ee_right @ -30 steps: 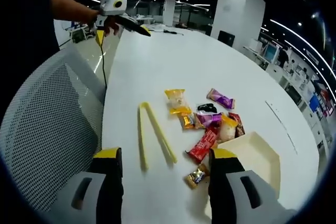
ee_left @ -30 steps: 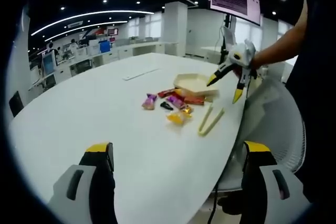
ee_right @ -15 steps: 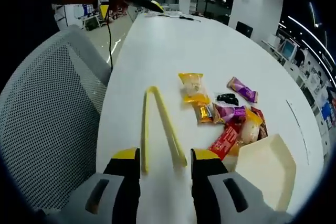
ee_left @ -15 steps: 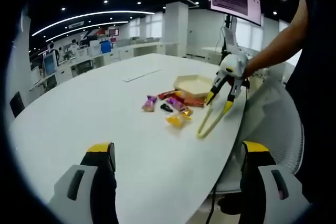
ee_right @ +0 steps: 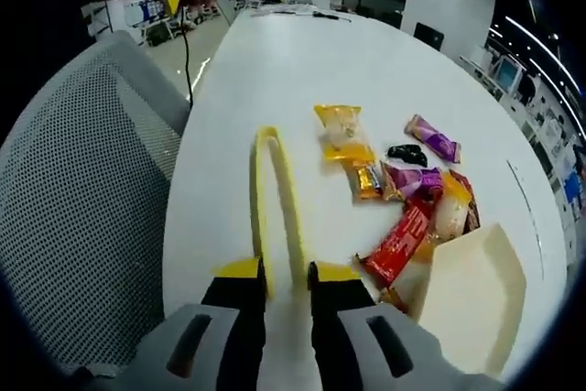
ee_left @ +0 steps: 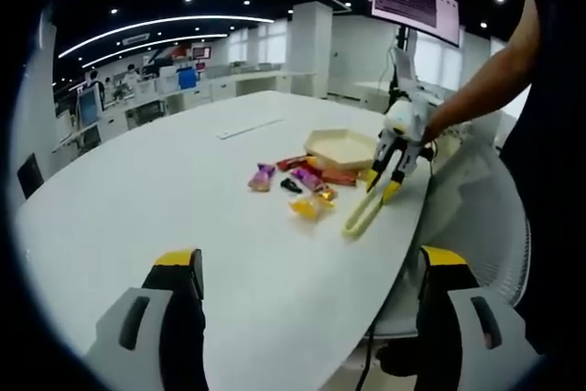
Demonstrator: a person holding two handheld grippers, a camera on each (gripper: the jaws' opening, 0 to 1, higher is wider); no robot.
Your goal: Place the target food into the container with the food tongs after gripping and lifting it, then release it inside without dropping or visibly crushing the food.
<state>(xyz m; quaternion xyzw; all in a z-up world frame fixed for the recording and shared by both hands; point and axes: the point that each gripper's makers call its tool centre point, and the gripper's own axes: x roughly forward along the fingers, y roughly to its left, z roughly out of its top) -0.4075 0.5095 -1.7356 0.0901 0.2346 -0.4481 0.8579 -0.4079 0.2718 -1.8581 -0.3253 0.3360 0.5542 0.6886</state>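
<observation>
You had your right gripper (ee_right: pixel 282 274) down at the open ends of the long yellow plastic food tongs (ee_right: pixel 275 191), its two yellow-tipped jaws narrowed around both tong arms; whether they were truly squeezing the tongs or just bracketing them, I cannot tell. The tongs lay flat on the white oval table (ee_right: pixel 275 61), hinge end pointing away from you, near the table edge by the grey mesh chair (ee_right: pixel 82 190).

Just beside the tongs lay the loose cluster of wrapped snacks: a yellow packet (ee_right: pixel 340 131) nearest the tongs' hinge, a long red bar (ee_right: pixel 400 240) nearest the gripper, a purple wrapper (ee_right: pixel 434 138) on the far side of the pile from the tongs. The cream shallow tray (ee_right: pixel 476 290) sat beyond the red bar, touching the pile.

Your left gripper (ee_left: pixel 307 267) hung over bare table, well apart from the tongs (ee_left: pixel 364 211), jaws spread wide and holding nothing. In its view your right gripper (ee_left: pixel 388 182) met the tongs beside the tray (ee_left: pixel 341 146).
</observation>
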